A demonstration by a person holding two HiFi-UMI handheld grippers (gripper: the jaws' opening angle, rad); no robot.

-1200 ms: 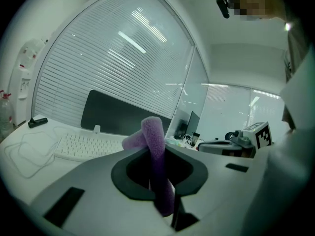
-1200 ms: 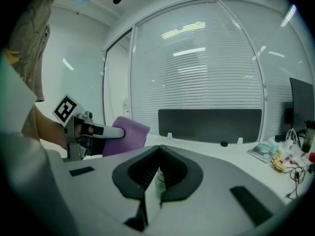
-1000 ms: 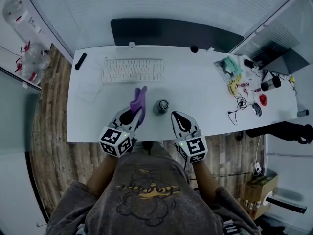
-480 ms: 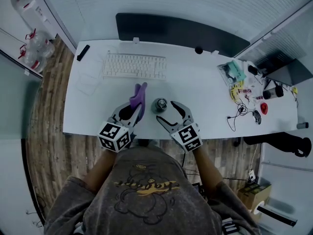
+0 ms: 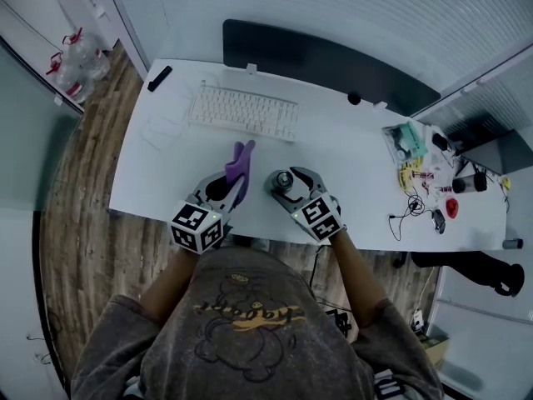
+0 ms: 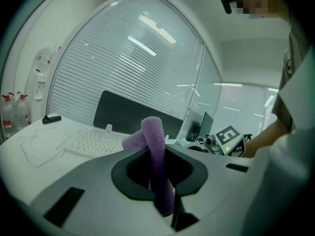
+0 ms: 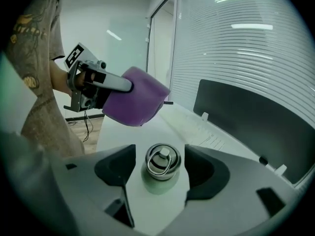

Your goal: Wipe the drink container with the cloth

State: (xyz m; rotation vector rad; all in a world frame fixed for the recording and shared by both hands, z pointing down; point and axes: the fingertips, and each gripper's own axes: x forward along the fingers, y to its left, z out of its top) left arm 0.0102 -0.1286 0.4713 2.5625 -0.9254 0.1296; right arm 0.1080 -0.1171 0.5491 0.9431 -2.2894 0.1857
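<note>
- Your left hand-held gripper (image 5: 234,185) was clamped shut on the purple cloth (image 6: 156,146), which passed between its jaws and stuck out past the tips in a folded bunch
- The cloth hung above the worktop (image 5: 350,157), just to the left of the drink container (image 7: 161,163) in the head view and not touching it
- The drink container, a small metal one with a ring on its lid, stood upright on the worktop near the front edge, close to your body
- Your right hand-held gripper (image 5: 287,182) pointed down at the container with its jaws wide apart; they had just been opening
- The container sat between those jaws, one on each side, and a gap showed between each pad and the metal, so nothing was gripped
- Further back on the worktop lay a white keyboard (image 5: 243,112), and behind it stood a dark screen (image 5: 325,61)
</note>
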